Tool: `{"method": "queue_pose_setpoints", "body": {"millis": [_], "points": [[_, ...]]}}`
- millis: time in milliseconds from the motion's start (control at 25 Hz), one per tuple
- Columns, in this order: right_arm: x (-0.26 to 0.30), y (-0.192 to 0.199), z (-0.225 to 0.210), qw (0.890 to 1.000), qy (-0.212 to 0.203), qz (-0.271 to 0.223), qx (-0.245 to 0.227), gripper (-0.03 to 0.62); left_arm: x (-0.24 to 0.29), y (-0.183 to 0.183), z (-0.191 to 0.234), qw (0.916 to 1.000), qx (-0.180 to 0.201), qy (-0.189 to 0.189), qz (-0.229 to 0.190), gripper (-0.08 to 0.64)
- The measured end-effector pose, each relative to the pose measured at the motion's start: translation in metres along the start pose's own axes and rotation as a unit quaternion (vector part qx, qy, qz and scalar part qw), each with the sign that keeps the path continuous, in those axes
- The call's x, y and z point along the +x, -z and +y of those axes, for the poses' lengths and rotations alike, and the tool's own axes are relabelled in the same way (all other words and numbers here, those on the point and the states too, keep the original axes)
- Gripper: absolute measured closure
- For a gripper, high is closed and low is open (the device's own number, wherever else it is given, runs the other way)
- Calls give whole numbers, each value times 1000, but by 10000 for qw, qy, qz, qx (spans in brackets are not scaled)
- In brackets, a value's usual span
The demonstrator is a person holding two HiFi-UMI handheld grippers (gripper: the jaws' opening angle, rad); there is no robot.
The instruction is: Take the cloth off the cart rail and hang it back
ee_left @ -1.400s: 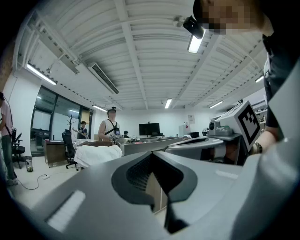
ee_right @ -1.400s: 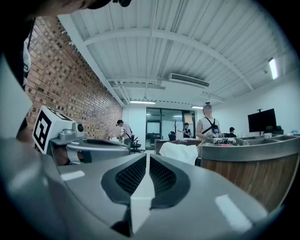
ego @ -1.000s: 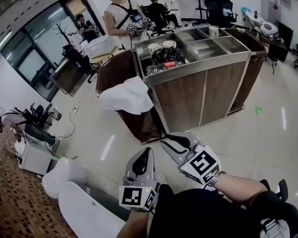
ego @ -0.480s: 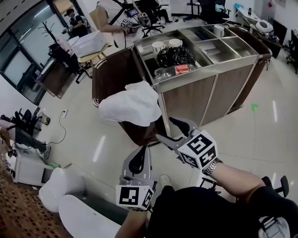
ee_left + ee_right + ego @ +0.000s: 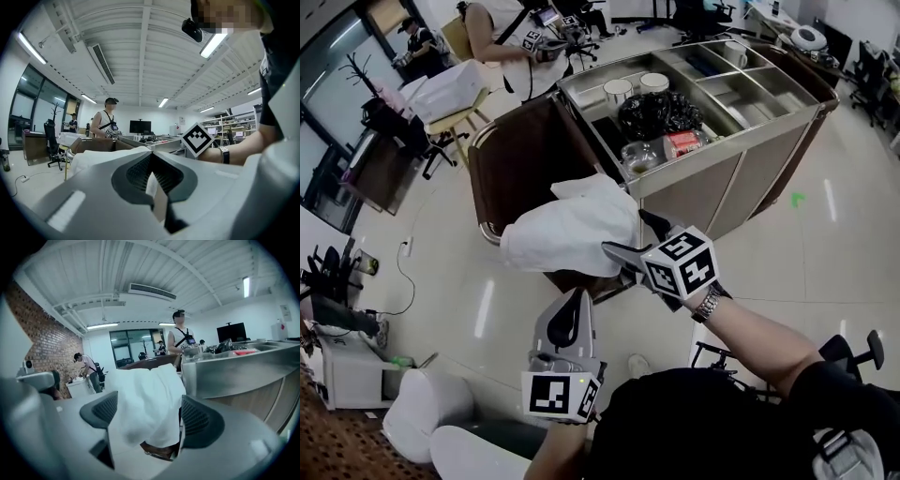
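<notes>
A white cloth hangs crumpled over the chrome rail of the brown bag on the cart's left end. My right gripper is at the cloth's right edge. Its jaws have just been opening and stand wide. In the right gripper view the cloth fills the gap of the right gripper, and the pads do not press it. My left gripper hangs lower and nearer to me, shut and empty. In the left gripper view its jaws meet, and the cloth lies ahead.
The steel-topped cart with wood panels stands right of the bag, with cups, a dark bag and a bottle in its trays. A person works behind it. White bins sit at the lower left.
Both grippers have come closer to the cart. The right gripper went from nearly shut to wide open and reached the cloth's edge. The left gripper stayed shut.
</notes>
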State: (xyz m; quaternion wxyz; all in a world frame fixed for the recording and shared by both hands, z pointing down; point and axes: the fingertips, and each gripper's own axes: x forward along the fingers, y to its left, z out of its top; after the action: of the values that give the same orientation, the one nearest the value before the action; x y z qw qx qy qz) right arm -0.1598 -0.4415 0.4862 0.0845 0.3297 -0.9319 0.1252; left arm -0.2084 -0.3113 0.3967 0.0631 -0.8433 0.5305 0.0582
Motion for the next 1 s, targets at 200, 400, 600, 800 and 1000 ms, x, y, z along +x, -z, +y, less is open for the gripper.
{"method": "queue_pose_setpoints", "body": {"millis": [200,400,600,800,1000], "points": [[38,19,-13,9984,98,339,431,179,5,6,37,9999,-90,119,14,557],[61,32,-12,9947,-67,601,830,187,15,11,60,9996,-190,222,15,557],[65,23,-2,9946,-227,522,870,327,20,13,69,9992,-263,316,-2,557],[56,1,9,9979,-200,203,583,507,18,13,74,9990,-304,319,-24,557],[43,-20,21,9997,-110,-111,162,560,10,13,74,9993,-294,247,-39,557]]}}
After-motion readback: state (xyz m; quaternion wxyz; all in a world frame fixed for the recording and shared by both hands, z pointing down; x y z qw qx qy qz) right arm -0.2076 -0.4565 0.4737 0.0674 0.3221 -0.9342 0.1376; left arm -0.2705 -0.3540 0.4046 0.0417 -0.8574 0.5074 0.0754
